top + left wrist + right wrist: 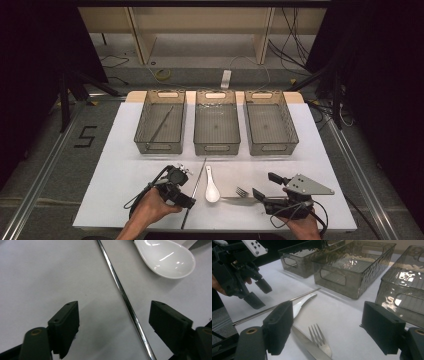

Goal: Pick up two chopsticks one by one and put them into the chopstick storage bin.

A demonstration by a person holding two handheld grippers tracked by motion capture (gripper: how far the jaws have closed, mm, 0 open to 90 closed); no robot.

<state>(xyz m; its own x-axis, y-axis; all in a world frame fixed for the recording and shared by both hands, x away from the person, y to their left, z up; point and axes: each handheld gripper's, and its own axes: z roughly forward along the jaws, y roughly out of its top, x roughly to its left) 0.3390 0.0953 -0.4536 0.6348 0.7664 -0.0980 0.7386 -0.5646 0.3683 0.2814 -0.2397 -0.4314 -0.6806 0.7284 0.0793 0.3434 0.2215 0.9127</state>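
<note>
The left gripper (113, 322) hangs wide open and empty astride the metal chopstick (125, 300), which lies on the white table (125, 175) at nine o'clock of the white spoon (212, 187). This looks like the reach before pickup; next it should sink and pinch the rod squarely

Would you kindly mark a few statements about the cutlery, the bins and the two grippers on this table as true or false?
1. The left gripper has its jaws open on either side of the metal rod, not touching it. True.
2. The white spoon lies inside the middle bin. False: it lies on the table, just right of the rod.
3. The left bin already holds a long thin rod. True.
4. The right gripper is clamped on the fork. False: its jaws stand open, and the fork lies on the table between them.
5. Four bins stand in a row. False: there are three.
</note>
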